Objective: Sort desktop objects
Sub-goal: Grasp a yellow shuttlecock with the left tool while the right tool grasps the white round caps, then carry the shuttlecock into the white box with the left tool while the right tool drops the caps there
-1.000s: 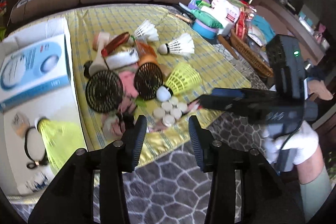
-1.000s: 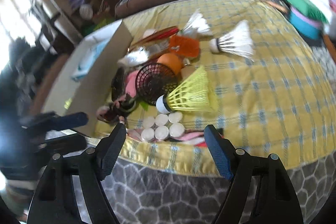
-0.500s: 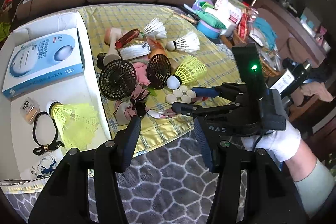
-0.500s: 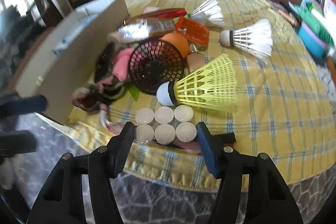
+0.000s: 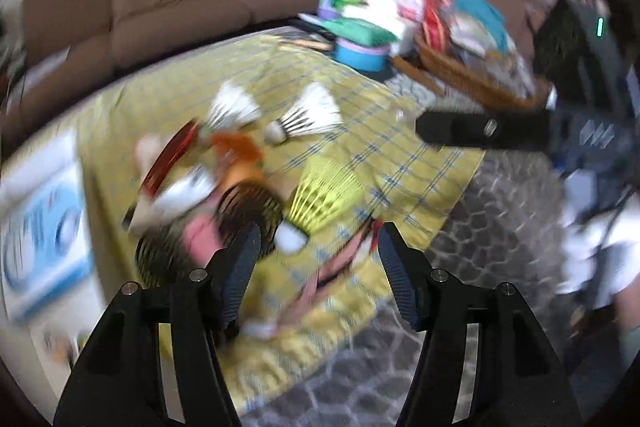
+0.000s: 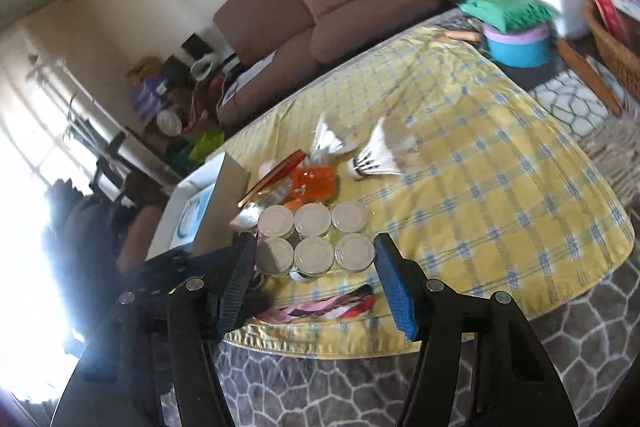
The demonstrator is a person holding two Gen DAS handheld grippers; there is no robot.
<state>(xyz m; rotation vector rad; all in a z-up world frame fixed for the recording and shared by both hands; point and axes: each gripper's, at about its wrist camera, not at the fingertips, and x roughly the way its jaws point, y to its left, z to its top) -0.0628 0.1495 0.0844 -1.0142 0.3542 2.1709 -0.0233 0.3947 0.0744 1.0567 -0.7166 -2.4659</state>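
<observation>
The six-pack of round white-lidded clear jars point(image 6: 314, 239) has risen off the yellow checked surface point(image 6: 480, 187), clamped in the right gripper point(image 6: 314, 255). The left gripper point(image 5: 318, 247), jaws just widened, holds nothing.

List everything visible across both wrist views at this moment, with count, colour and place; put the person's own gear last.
Tablecloth: one, yellow with blue checks, over the table.
Jar pack: six clear jars with white lids, between the right tongs' fingers, above the cloth.
Feather shuttlecocks: two, white, mid-table.
Plastic shuttlecock: one, yellow, near the table's front edge.
Mesh fans: black, blurred, beside the yellow shuttlecock.
Orange item: one, behind the jars.
Cardboard box: one, at the cloth's left edge.
Sofa: one, brown, behind the table.
Wicker basket: one, brown, right of the table.
Rug: grey, patterned, on the floor.
Left tongs: black, open, empty.
Right tongs: black and blue, closed on the jar pack.
</observation>
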